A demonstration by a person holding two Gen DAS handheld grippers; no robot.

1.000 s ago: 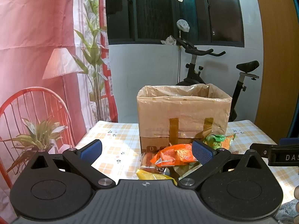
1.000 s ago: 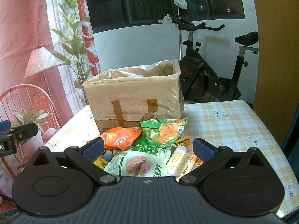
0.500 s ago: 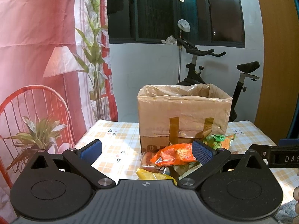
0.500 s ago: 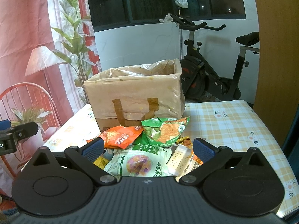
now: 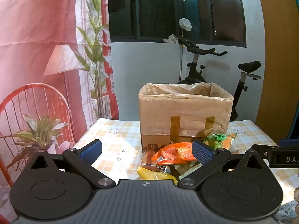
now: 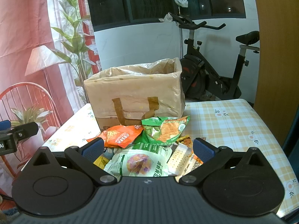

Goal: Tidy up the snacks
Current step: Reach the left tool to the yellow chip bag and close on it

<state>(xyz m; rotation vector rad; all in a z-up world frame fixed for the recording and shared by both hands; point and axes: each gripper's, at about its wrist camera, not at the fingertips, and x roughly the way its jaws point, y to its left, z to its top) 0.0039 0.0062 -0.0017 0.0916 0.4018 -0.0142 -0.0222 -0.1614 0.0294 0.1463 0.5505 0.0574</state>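
A cardboard box point(image 5: 185, 115) lined with a plastic bag stands on the checked table point(image 5: 115, 140); it also shows in the right wrist view point(image 6: 134, 99). A pile of snack packets lies in front of it: an orange packet point(image 6: 121, 135), a green-and-orange packet point(image 6: 164, 128), a white-and-green packet point(image 6: 140, 162) and a cracker pack point(image 6: 179, 158). The orange packet point(image 5: 175, 153) and a yellow packet point(image 5: 155, 174) show in the left wrist view. My left gripper point(image 5: 146, 150) is open and empty above the pile's left side. My right gripper point(image 6: 147, 149) is open and empty over the pile.
An exercise bike point(image 6: 211, 71) stands behind the table. A red chair point(image 5: 35, 115) and a potted plant point(image 5: 37, 132) are at the left. A wooden door point(image 6: 274, 56) is at the right. The checked table point(image 6: 233, 127) extends to the right of the pile.
Both views have shifted only slightly; the grippers stay open and the snacks have not moved.
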